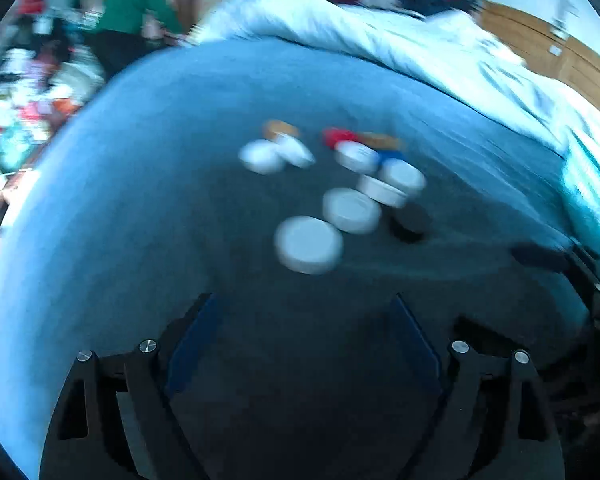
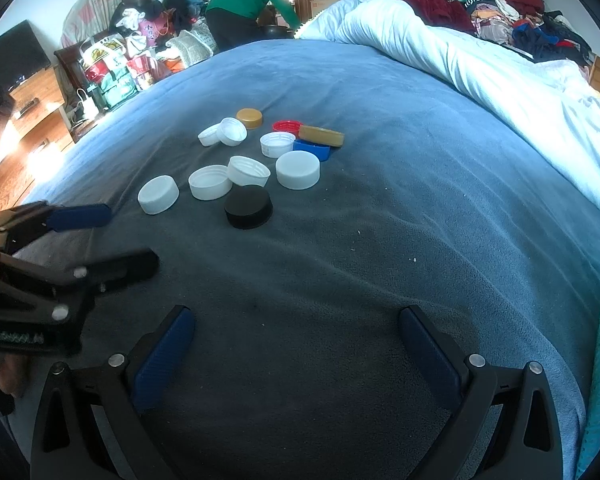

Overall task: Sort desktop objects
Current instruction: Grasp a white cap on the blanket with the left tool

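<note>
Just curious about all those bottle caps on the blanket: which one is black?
Only the black cap at the near edge of the cluster, standing alone just in front of the white caps. The others are white, gold, red or blue.

Left wrist view: heavy motion blur throughout; round white plastic bottle caps (image 1: 308,244) smeared, edges doubled; strong cyan-blue cast; lower frame dim. Right wrist view: sharp, daylight-lit, colours natural. Bright glare patch on wooden floor (image 2: 16,148) at left edge, overexposed. White rumpled duvet (image 2: 480,68) bright, near clipping. Round black plastic cap (image 2: 248,206) casts soft short shadow on blue-grey fleece bedspread (image 2: 380,240). Fisheye bends bed outline; black vignette in corners of both views.
</note>
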